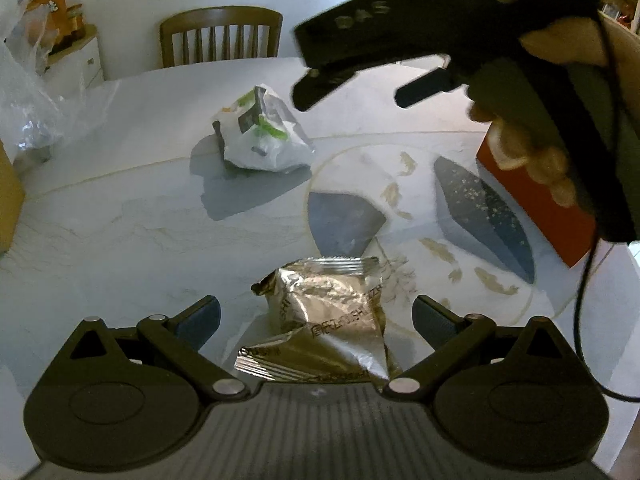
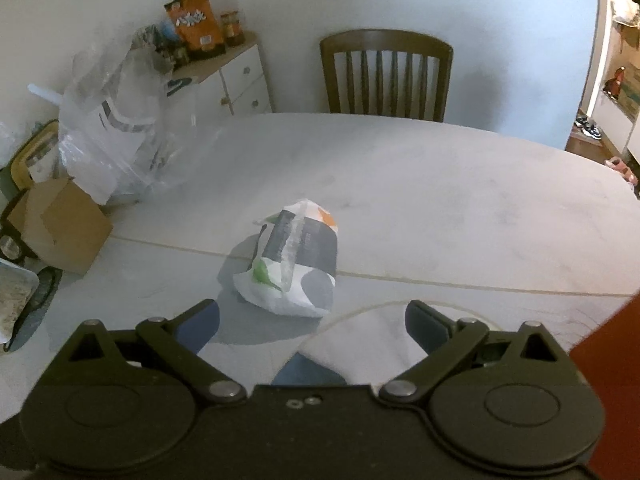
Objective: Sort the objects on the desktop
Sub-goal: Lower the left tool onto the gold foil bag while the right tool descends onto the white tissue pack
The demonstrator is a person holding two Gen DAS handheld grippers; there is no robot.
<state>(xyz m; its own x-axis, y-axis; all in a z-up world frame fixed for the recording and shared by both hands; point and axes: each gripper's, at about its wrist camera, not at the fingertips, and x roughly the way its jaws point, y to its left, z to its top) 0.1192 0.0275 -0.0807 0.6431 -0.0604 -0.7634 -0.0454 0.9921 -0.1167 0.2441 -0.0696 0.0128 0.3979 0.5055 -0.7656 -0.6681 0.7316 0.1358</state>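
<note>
A left claw (image 1: 316,316) is hanging low over the near edge of a pale marble-patterned bench (image 1: 120,232), its jaws spread wide and gripping nothing, with a crumpled silver foil packet (image 1: 332,316) lying on the surface between and just below the two fingers. Farther in, toward the middle of the bench, a white snack bag with green and orange print (image 1: 262,136) is sitting propped up, casting a grey shadow toward the near edge. The right claw (image 1: 352,92) is hovering above the bench on the right side, a hand (image 1: 536,160) wrapped around its black handle; its fingers are standing apart and empty. Seen from the right wrist, that same claw (image 2: 312,320) is gaping wide with the white snack bag (image 2: 294,264) resting on the bench just beyond the fingertips, untouched. An orange-red box (image 1: 536,200) is standing at the right edge. A wooden chair (image 2: 386,76) is waiting at the far edge, and a clear plastic bag (image 2: 112,132) and a cardboard box (image 2: 60,224) are crowding the far left corner.
</note>
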